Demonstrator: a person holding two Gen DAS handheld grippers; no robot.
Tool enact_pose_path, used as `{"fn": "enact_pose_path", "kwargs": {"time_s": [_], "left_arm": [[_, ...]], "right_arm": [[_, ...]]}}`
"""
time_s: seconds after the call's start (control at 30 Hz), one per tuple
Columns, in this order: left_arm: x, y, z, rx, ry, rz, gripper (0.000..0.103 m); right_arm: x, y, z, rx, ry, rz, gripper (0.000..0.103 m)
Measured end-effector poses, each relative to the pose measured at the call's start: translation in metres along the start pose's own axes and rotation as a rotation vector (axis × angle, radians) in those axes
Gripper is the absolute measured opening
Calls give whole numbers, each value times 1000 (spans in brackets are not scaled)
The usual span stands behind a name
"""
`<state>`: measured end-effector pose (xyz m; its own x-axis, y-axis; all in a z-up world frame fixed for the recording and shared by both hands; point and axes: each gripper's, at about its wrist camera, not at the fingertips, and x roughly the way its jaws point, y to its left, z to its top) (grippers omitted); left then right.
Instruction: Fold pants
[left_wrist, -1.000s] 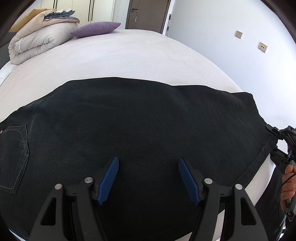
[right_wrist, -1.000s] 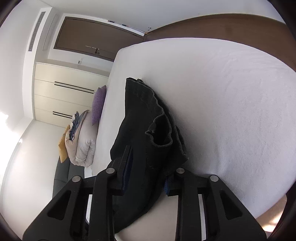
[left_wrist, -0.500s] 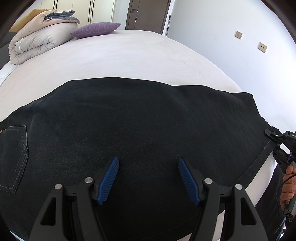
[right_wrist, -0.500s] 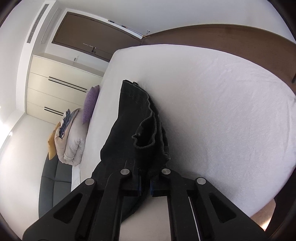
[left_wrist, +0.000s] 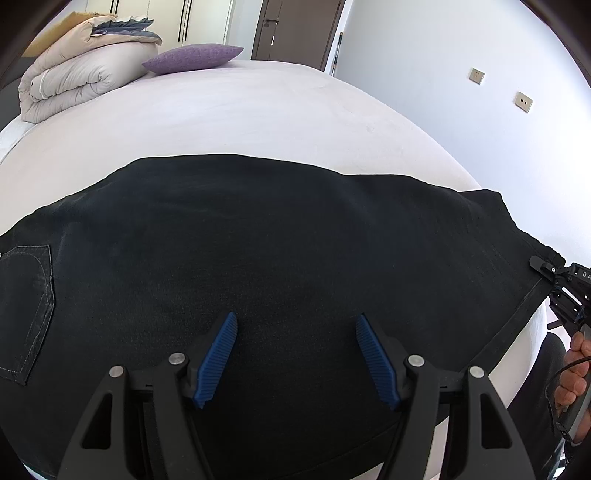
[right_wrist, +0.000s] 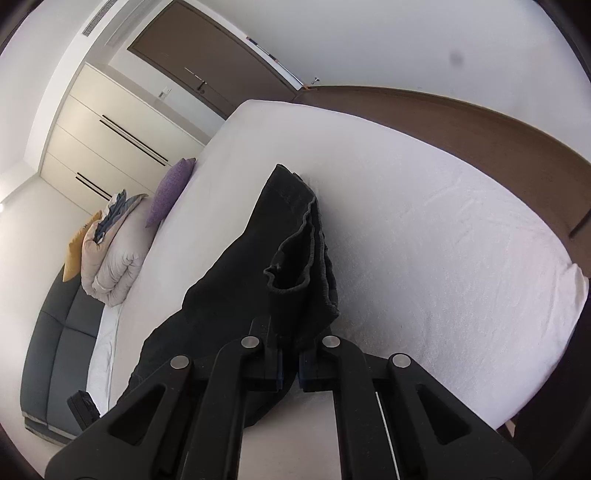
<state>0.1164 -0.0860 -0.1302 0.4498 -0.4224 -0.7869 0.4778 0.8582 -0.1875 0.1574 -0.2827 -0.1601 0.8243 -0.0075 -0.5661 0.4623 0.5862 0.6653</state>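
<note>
Black pants (left_wrist: 258, 251) lie flat across the white bed (left_wrist: 240, 110), with a back pocket (left_wrist: 26, 302) at the left and the leg hems at the right. My left gripper (left_wrist: 295, 354) hovers over the middle of the pants, open, its blue pads (left_wrist: 218, 358) apart with nothing pinched. In the right wrist view my right gripper (right_wrist: 290, 363) is shut on the pants (right_wrist: 295, 258) at the hem end, and the cloth is lifted off the bed (right_wrist: 424, 240) in a bunched fold. The same gripper (left_wrist: 554, 273) shows at the right edge of the left wrist view.
A folded beige duvet (left_wrist: 74, 77) and a purple pillow (left_wrist: 192, 57) sit at the far end of the bed. A brown door (left_wrist: 291, 29) and white wardrobes (right_wrist: 107, 140) stand behind. A hand (left_wrist: 576, 369) holds the right gripper's handle. A dark sofa (right_wrist: 55, 350) runs beside the bed.
The right gripper closed on the hem end of the pants, then rose and rolled, lifting the bunched cloth. The left gripper stayed still and open.
</note>
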Motion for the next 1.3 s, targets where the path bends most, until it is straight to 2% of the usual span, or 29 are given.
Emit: {"fn": "enact_pose_path", "kwargs": {"time_s": [0.17,0.27,0.3,0.37,0.4,0.53,0.63,0.73,1.03,1.1,1.17,1.23,1.3], "left_arm": [[-3,7,0,-29,-2,-28,70],[-8,13,2,-73,-1,-57,70],[-11,17,3,-100,-4,-72,71],[-18,25,6,-148,-22,-95,79],[-21,29,7,-171,-33,-109,82],[-29,47,11,-294,-53,-238,92],[-23,58,10,-389,-39,-347,96],[-10,58,9,-452,3,-382,97],[12,39,29,-434,56,-414,100],[16,36,36,-416,75,-408,87],[19,35,38,-401,105,-420,36],[22,38,38,-396,124,-407,9],[20,47,35,-414,112,-419,9]], "right_arm": [[0,17,-3,-64,-12,-36,4],[-3,42,-6,-169,-30,-66,4],[-5,57,-10,-244,-43,-82,4],[-9,94,-25,-431,-71,-106,4],[-9,121,-41,-579,-84,-117,4],[8,194,-129,-1102,-78,-158,4],[22,209,-191,-1356,-28,-159,4],[24,208,-221,-1436,8,-146,4],[4,204,-237,-1460,-2,-145,4],[-3,205,-243,-1468,-2,-137,4],[-10,207,-249,-1482,-6,-129,4],[-18,210,-258,-1504,-13,-120,4],[-25,213,-261,-1524,-13,-102,4]]}}
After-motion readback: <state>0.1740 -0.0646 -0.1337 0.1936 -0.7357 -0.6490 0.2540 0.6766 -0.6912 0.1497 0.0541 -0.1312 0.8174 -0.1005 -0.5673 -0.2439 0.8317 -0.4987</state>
